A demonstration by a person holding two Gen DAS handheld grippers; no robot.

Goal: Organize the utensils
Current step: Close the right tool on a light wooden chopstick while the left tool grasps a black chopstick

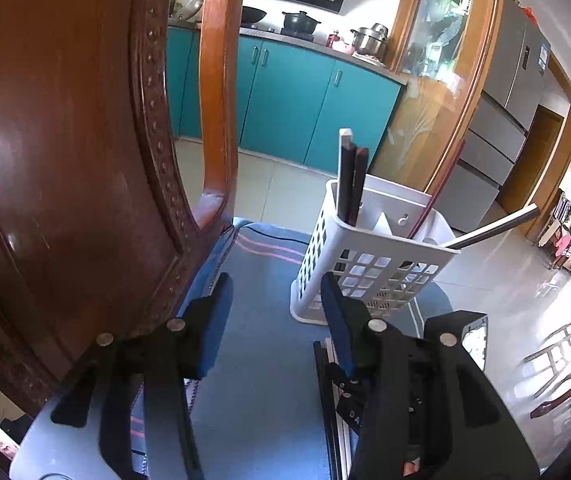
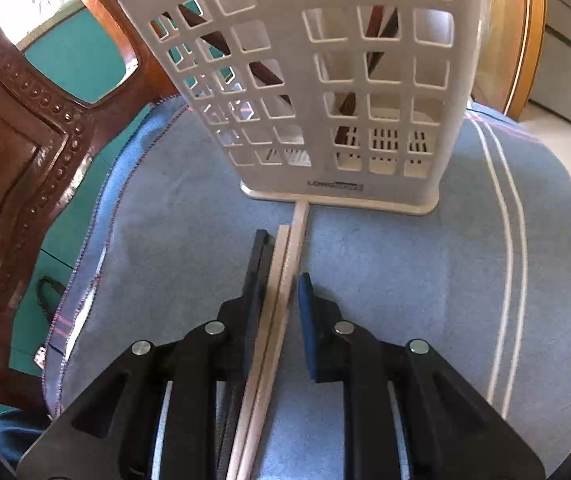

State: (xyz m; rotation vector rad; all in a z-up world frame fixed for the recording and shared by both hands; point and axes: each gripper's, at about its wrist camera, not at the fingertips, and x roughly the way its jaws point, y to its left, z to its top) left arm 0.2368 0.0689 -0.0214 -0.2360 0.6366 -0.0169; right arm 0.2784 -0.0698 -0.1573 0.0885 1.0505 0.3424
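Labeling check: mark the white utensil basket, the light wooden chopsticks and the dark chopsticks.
white utensil basket (image 2: 385, 184), right wrist view, base band of front wall.
light wooden chopsticks (image 2: 285, 264), right wrist view, shafts ahead of the fingers.
dark chopsticks (image 1: 351, 184), left wrist view, upper shafts above the rim.

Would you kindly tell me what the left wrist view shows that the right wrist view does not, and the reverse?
Only the left wrist view shows the white perforated plastic utensil basket's open top, with dark chopsticks and a metal handle sticking out, plus the teal kitchen cabinets and the open left hand-held gripper. Only the right wrist view shows pale wooden chopsticks between the right hand-held gripper's fingers. Both show the basket, blue cloth and brown wooden chair.
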